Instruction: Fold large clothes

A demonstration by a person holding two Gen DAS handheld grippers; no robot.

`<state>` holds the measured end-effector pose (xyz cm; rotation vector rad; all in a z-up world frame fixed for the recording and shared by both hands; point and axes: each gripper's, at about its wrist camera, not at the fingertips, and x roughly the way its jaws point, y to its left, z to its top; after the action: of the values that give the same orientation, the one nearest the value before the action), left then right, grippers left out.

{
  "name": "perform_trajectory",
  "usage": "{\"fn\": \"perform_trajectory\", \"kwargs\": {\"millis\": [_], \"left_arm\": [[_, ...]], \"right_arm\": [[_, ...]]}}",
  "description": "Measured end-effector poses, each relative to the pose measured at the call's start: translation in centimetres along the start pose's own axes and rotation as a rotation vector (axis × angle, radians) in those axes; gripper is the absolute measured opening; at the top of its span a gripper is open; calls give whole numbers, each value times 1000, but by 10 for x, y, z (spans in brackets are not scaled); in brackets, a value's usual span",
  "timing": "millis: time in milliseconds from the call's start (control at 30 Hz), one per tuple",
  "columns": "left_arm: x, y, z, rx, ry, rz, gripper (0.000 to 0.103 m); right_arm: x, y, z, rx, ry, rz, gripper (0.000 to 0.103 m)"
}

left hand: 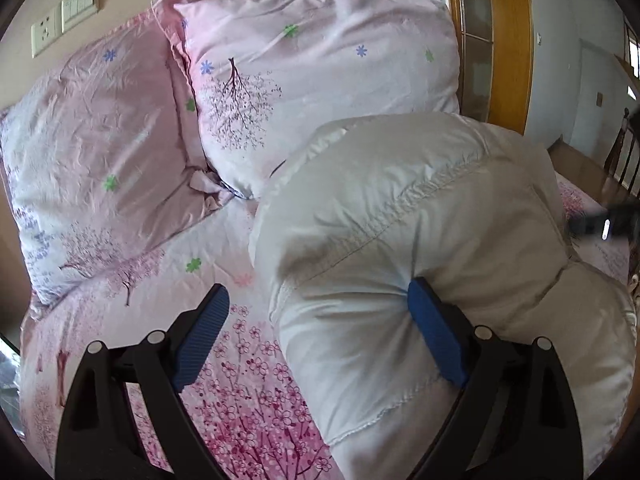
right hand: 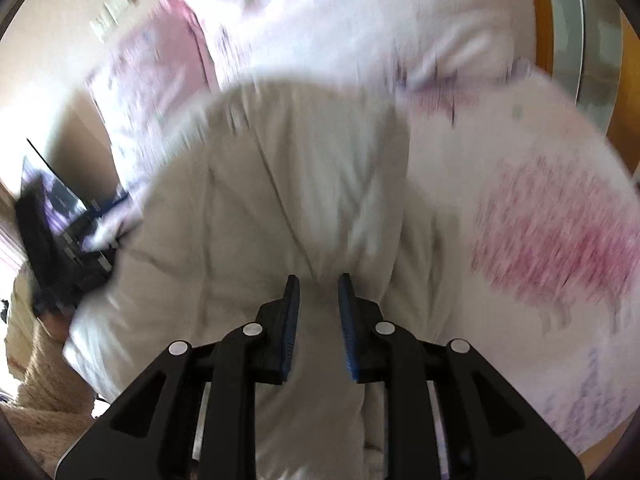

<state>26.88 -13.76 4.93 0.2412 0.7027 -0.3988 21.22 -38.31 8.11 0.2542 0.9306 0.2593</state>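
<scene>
A puffy white quilted jacket point(left hand: 420, 216) lies bunched on the pink floral bed sheet point(left hand: 224, 392). My left gripper point(left hand: 320, 308) is open wide; its right pad point(left hand: 436, 340) presses against the jacket's side and its left pad point(left hand: 204, 336) hangs over the sheet. In the blurred right wrist view the same jacket point(right hand: 280, 184) fills the middle. My right gripper point(right hand: 319, 292) has its jaws narrowly apart around a ridge of the jacket fabric. The other gripper point(right hand: 44, 236) shows dark at the left edge there.
Two pink floral pillows point(left hand: 100, 152) point(left hand: 320, 68) lean against the wall at the head of the bed. A wooden door frame point(left hand: 508, 40) and a chair point(left hand: 624, 156) stand to the right. A beige fuzzy sleeve point(right hand: 40, 380) is at lower left.
</scene>
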Motion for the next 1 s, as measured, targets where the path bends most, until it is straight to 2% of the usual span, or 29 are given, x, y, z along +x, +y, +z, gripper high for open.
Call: {"fn": "perform_trajectory", "kwargs": {"millis": [100,167,200,300,467,567,633,733,833,1000], "left_arm": [[2,-2,-1,-18,1,-9,92],[2,-5,-2,-14,-4,-1,92],[2,-7,-2,-12,-8,3,92],[4,-7,-2,-21,-12,-11,92],[10,-7,-3,-38,-27,-34,92],[6,-7,-2,-31,-54,-23,91],[-3,-3,-1,-40,-58,-31,87],[-25,3,-3,-35,-69,-58,87],[-50,7,-9,-33,-95,-72,87],[-75,0,-20,-49,-102,-176,88]], "right_arm": [[-13,9,24,-50,-61,-35,27],[-6,18,38,-99,-57,-62,31],[3,21,44,-123,-36,-84,36],[50,14,48,-154,123,-158,37],[80,-8,43,-96,241,-88,37],[86,-12,43,-75,267,-77,37],[82,-7,45,-85,256,-96,37],[61,8,47,-112,209,-143,37],[19,12,34,-81,103,-64,37],[-17,31,-3,-80,11,25,37]]}}
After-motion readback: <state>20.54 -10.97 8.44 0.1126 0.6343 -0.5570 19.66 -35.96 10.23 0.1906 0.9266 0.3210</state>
